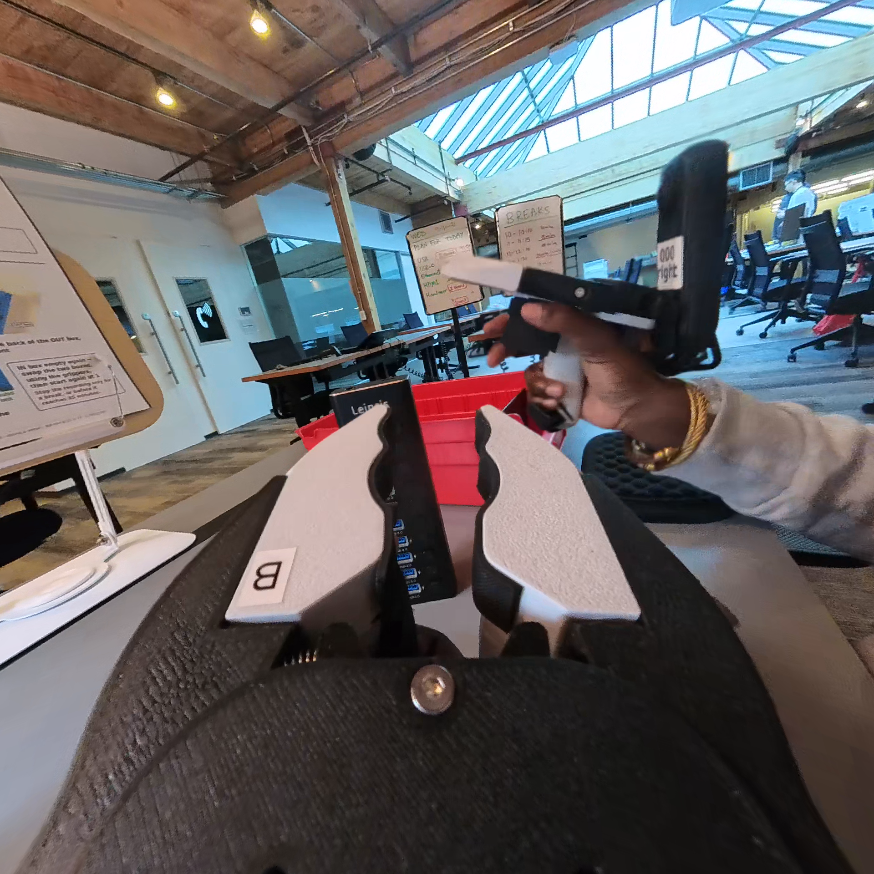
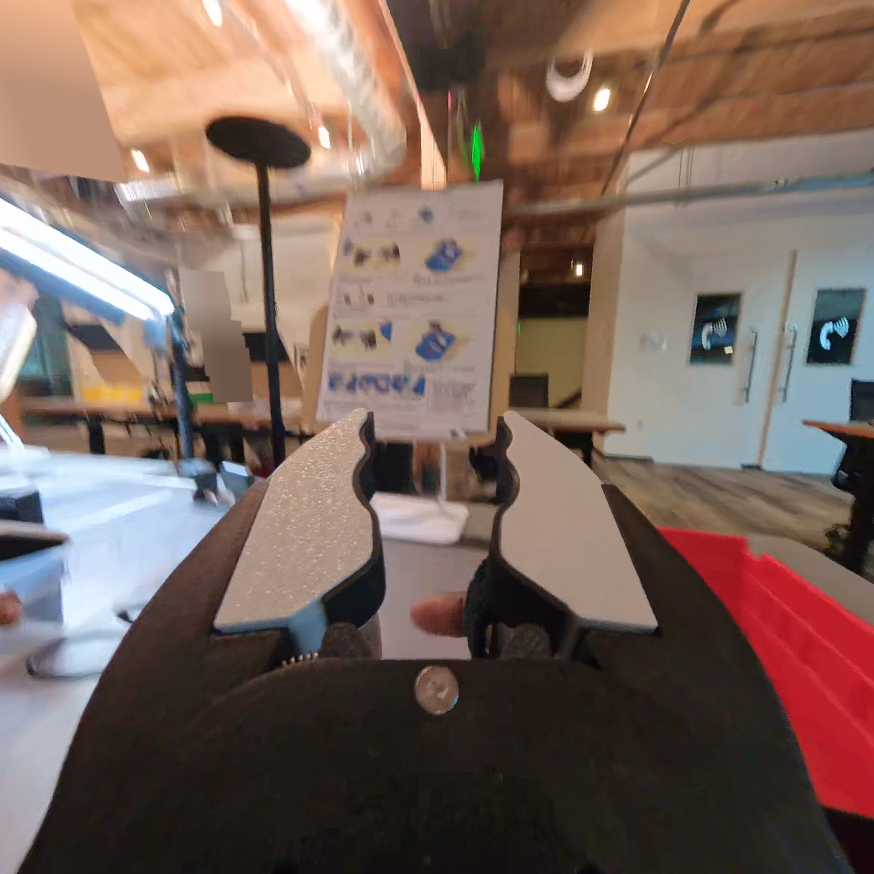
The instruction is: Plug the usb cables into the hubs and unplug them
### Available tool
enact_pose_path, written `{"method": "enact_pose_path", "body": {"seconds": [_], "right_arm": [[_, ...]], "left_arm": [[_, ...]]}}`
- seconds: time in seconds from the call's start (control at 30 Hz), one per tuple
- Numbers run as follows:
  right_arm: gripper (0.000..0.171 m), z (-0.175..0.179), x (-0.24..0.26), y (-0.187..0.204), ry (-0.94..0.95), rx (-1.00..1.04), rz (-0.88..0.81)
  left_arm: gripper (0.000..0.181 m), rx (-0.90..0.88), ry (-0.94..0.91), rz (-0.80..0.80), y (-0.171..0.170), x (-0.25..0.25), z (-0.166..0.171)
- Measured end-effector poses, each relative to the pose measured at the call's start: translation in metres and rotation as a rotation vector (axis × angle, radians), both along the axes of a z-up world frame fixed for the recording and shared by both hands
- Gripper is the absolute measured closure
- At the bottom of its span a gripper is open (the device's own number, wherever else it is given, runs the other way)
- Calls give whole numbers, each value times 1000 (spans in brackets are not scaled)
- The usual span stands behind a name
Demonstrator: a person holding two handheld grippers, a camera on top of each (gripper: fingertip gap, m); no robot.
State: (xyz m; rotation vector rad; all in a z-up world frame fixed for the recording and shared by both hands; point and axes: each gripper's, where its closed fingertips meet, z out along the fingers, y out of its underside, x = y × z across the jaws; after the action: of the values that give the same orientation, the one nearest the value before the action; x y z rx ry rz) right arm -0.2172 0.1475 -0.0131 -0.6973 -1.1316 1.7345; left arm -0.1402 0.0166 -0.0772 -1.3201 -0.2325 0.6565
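A black USB hub [image 1: 416,496] with a row of blue ports stands upright between the fingers of my left gripper [image 1: 432,416]. It leans against the left finger's pad. A gap with red bin behind it shows between the hub and the right finger, so the jaws stand open around it. My right gripper [image 2: 435,425] is open and empty, raised in the air and pointing across the room. It also shows in the left wrist view [image 1: 477,274], held up by a hand at the right. No USB cable is in view.
A red bin [image 1: 449,425] stands just behind the hub and shows at the lower right of the right wrist view [image 2: 780,615]. An instruction sheet on a white stand [image 1: 61,354] [image 2: 411,307] stands at the table's left. A black mesh chair back [image 1: 638,477] is at the right.
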Motion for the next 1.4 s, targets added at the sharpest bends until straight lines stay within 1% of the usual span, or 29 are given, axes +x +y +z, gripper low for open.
{"method": "enact_pose_path", "body": {"seconds": [0.03,0.1,0.13,0.2,0.23,0.3,0.37,0.4,0.47,0.5,0.53,0.57,0.67,0.93,0.97,1.0,1.07,1.1,1.17,1.2,1.23,1.27,1.33,1.37,1.4], "right_arm": [[122,-9,-4,5,-69,82,-19],[120,-34,-16,15,-245,258,-49],[119,-47,-21,17,-347,339,-29],[108,-82,-23,15,-583,470,42],[106,-102,-21,15,-687,536,63],[104,-138,-20,19,-813,686,38],[118,-162,-26,28,-877,811,-53],[125,-166,-30,32,-874,831,-99],[139,-162,-38,39,-875,749,-171],[158,-160,-42,45,-877,713,-202],[165,-158,-46,54,-872,691,-243],[165,-160,-49,62,-880,662,-255],[167,-158,-56,72,-898,508,-207],[166,-157,-69,115,-871,432,-406],[165,-155,-68,120,-861,423,-430],[159,-150,-68,123,-830,415,-452],[142,-123,-65,121,-685,374,-468],[140,-105,-62,114,-586,347,-439],[131,-69,-49,85,-395,255,-295],[123,-54,-40,65,-321,196,-184],[115,-43,-30,45,-270,141,-69],[103,-36,-22,26,-249,101,32],[82,-40,-12,-15,-282,114,195],[72,-48,-9,-34,-325,165,253],[67,-59,-8,-51,-372,228,286]], "left_arm": [[149,9,-2,-3,0,0,1],[149,13,-4,0,0,0,1],[149,6,-6,5,1,-1,-1],[149,-11,-2,16,1,-3,-3],[149,-16,2,23,1,-3,-3],[150,-20,4,34,-1,-5,-4],[150,-20,-7,42,-2,-7,-5],[150,-23,-12,43,-2,-8,-6],[151,-26,-11,55,-3,-9,-7],[151,-28,-9,59,-3,-10,-6],[151,-28,-7,59,-3,-9,-6],[152,-26,-5,59,-3,-9,-5],[152,-31,-6,66,-3,-10,-6],[153,-44,-12,94,-5,-14,-8],[152,-42,-17,101,-6,-15,-8],[152,-42,-22,113,-7,-16,-9],[153,-41,-29,130,-9,-19,-10],[153,-37,-35,141,-11,-21,-10],[153,-32,-53,172,-15,-26,-11],[153,-30,-62,185,-17,-29,-12],[153,-25,-70,194,-18,-31,-12],[153,-17,-78,201,-20,-32,-13],[153,-4,-92,214,-23,-34,-13],[153,-1,-97,219,-24,-35,-13],[153,3,-100,221,-24,-36,-13]]}}
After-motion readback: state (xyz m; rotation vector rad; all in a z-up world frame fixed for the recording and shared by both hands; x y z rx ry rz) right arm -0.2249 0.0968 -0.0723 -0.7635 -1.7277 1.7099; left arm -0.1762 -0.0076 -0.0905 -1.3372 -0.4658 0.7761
